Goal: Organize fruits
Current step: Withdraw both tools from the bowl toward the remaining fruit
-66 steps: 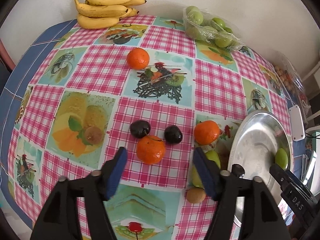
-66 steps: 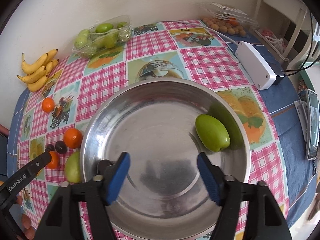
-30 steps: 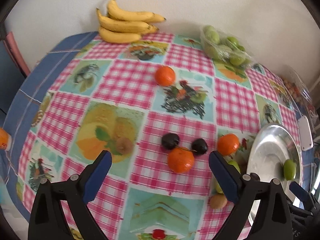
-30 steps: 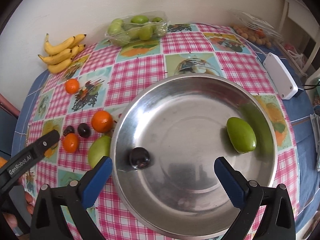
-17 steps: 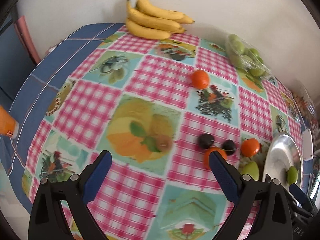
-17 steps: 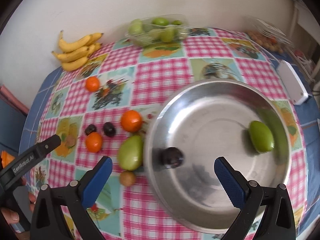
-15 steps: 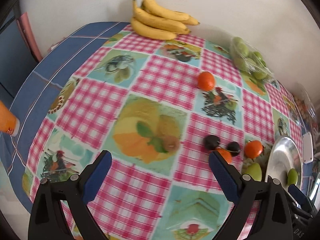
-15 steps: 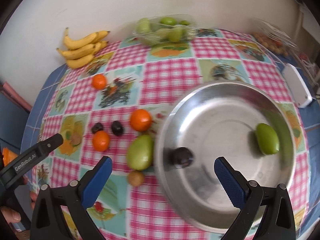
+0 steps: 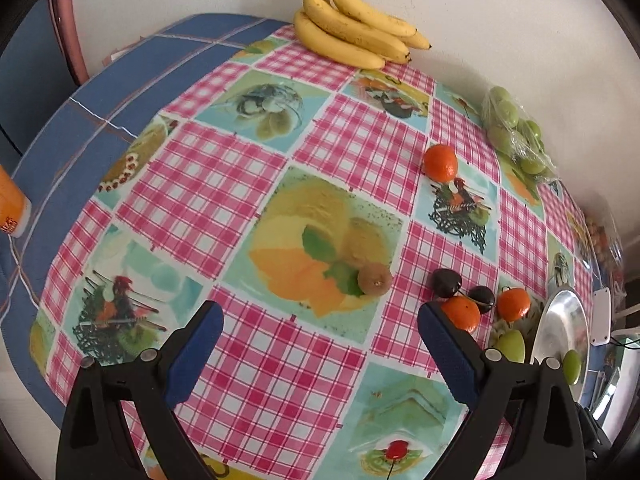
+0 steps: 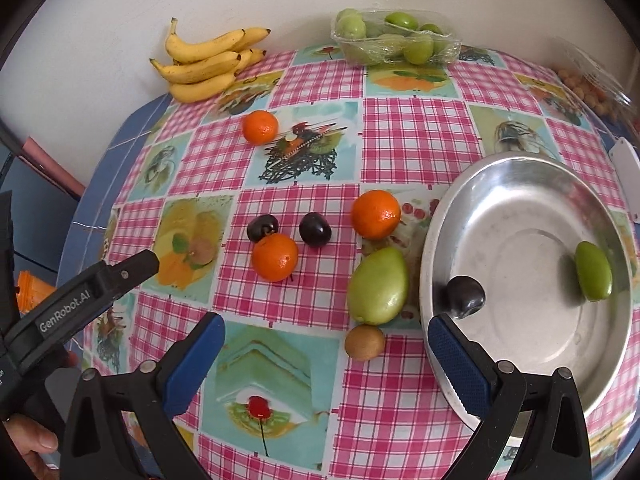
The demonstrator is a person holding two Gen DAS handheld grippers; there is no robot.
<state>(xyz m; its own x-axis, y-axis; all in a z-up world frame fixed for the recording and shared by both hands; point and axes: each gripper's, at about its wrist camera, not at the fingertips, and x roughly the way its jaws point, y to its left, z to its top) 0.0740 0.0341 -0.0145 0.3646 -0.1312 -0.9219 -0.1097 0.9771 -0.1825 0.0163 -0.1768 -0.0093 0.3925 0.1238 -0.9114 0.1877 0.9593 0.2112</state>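
A steel bowl [image 10: 496,184] on the right holds a dark plum [image 10: 464,296] and a small green mango [image 10: 594,276]. Left of it on the cloth lie a bigger green mango [image 10: 378,286], a kiwi [image 10: 365,342], two oranges [image 10: 376,214] [image 10: 275,257], two dark plums [image 10: 315,229] [image 10: 262,227], and a third orange [image 10: 260,127] further back. My right gripper [image 10: 326,354] is open and empty above the near cloth. My left gripper [image 9: 320,346] is open and empty, near a kiwi [image 9: 375,279]; the fruit cluster [image 9: 460,312] is to its right.
A banana bunch [image 10: 204,65] and a wrapped tray of green fruit [image 10: 394,42] sit by the back wall. A bag of small nuts [image 10: 588,84] and a white box [image 10: 628,168] are at the far right. The table's blue edge [image 9: 100,92] falls away on the left.
Both grippers have opened wide and moved left, away from the bowl. A dark plum now lies in the bowl. The left view now looks over the table's left half.
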